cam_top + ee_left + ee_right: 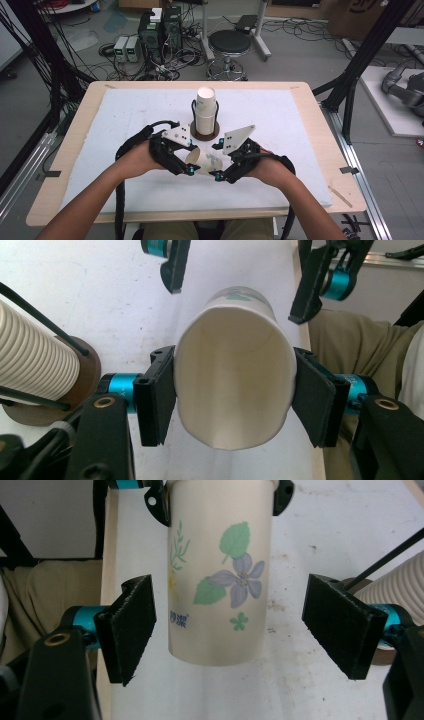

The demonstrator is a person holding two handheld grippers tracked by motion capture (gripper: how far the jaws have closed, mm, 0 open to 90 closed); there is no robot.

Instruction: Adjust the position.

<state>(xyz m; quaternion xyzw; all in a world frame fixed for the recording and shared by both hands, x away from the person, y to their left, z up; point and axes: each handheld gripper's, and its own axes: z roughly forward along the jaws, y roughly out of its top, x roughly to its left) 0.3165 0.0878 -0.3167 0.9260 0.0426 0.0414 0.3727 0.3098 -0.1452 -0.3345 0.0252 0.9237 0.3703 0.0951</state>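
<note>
left claw (pixel 232 400) pinches the paper cup (pixel 232 385) rim; right claw (pixel 240 630) stands open around it.

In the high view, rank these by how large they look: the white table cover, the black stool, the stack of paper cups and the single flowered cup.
1. White table cover.
2. Black stool, though it stands farther off.
3. Stack of paper cups.
4. Flowered cup, partly hidden by the left gripper clamping it; its place against the stack is unsure.

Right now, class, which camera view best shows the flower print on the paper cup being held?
The right gripper view: the paper cup faces it side-on, showing the purple flower and green leaves. The left gripper view looks into the cup's open mouth, with a sliver of print. The high view shows it small, lying sideways.
</note>
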